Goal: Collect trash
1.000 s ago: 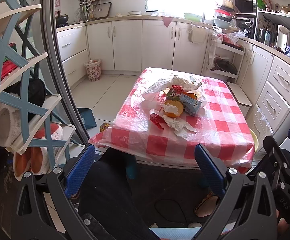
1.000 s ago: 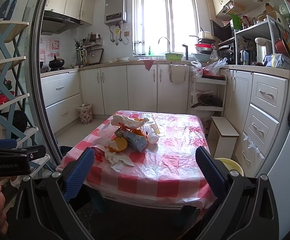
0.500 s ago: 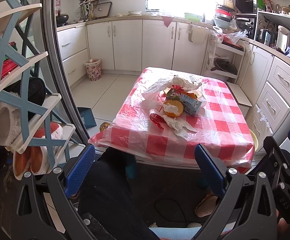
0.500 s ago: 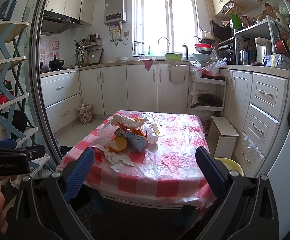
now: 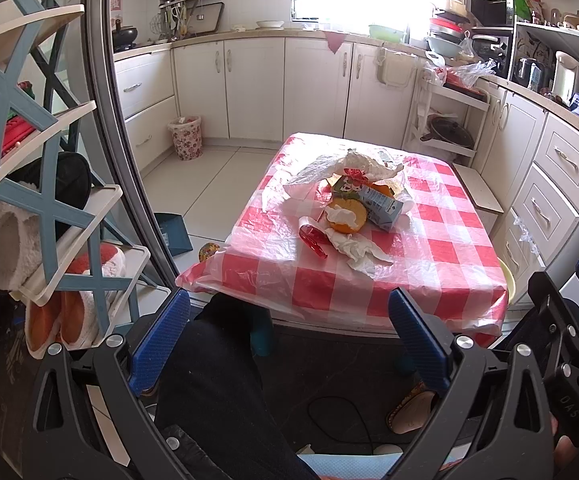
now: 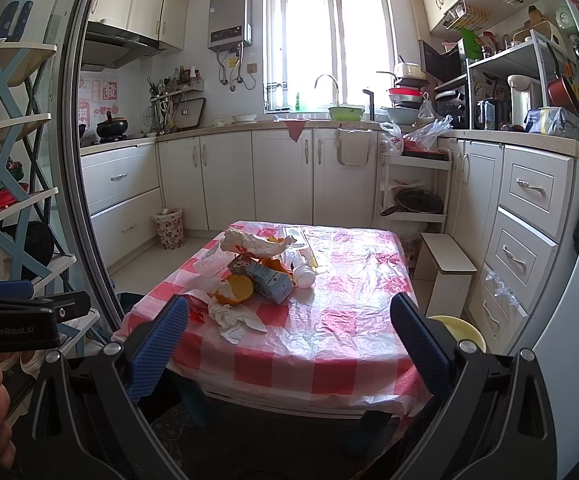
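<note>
Left wrist view: nothing has shifted over the last second. The left claw point(image 5: 289, 336) stays spread and empty, short of the worktop point(image 5: 429, 276). The trash pile, orange peel point(image 5: 345, 216), milk carton point(image 5: 381, 206), crumpled tissue point(image 5: 359, 250) and red wrapper point(image 5: 313, 240), sits untouched mid-worktop.

Right wrist view: the right claw point(image 6: 289, 340) is likewise spread, empty and unmoved. The floral bin point(image 6: 168, 227) stands well apart by the cabinets. Collecting has not begun.

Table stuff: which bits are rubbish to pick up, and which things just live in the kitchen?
Rubbish to collect:
orange peel
crumpled tissue
milk carton
red wrapper
plastic bag

Just there:
flowery bin
slippers
green bowl
</note>
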The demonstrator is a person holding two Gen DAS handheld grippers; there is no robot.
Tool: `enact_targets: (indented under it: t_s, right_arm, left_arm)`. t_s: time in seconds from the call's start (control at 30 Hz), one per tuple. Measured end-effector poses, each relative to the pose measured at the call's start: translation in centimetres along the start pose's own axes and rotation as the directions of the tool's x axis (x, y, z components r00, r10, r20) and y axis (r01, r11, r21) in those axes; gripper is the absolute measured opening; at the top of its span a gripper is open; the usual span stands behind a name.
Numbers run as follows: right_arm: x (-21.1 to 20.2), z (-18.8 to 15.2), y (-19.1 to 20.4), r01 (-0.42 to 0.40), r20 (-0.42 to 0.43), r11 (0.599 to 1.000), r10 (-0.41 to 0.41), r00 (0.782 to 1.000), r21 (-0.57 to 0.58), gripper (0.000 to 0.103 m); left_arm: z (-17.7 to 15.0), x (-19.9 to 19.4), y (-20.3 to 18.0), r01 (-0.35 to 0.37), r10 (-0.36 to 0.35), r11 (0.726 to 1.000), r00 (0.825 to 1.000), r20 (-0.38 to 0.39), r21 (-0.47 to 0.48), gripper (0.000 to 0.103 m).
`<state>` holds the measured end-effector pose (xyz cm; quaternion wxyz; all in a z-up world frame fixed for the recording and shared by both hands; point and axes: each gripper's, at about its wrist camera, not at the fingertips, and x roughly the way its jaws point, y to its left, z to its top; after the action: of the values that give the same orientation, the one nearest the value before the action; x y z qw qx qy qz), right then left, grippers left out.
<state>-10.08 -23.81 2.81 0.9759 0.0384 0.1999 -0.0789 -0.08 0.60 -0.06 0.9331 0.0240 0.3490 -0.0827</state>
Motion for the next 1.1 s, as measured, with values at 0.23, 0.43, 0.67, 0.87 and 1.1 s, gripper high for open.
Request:
enact_targets:
  t_s: [0.23,0.43,0.67,0.87,1.1]
  right_arm:
    - [0.00,0.00,-0.02,0.000,0.000,1.000,0.000,1.000,0.000,0.097]
    - [0.01,0.00,-0.03,0.000,0.000,1.000,0.000,1.000,0.000,0.097]
    - [0.00,-0.02,-0.21,-0.002,-0.001,1.000,0.002,1.000,0.000,0.097]
    - [-0.02,-0.03,-0.27,-0.003,0.000,1.000,0.003,1.000,0.000,0.097]
    - [-0.01,-0.05,-0.23,-0.002,0.000,1.000,0.002,1.000,0.000,0.097]
  left_arm:
    - [0.06,0.01,0.03,0.000,0.000,1.000,1.000,0.000,0.000,0.095]
    - [0.07,-0.01,0.07,0.001,-0.001,1.000,1.000,-0.001,0.000,0.095]
    - [0.13,0.02,0.10,0.001,-0.001,1.000,1.000,-0.002,-0.001,0.095]
    - [0.16,0.02,0.12,0.001,-0.001,1.000,1.000,-0.002,-0.002,0.095]
    - [0.20,0.02,0.16,0.001,-0.001,1.000,1.000,-0.004,-0.002,0.095]
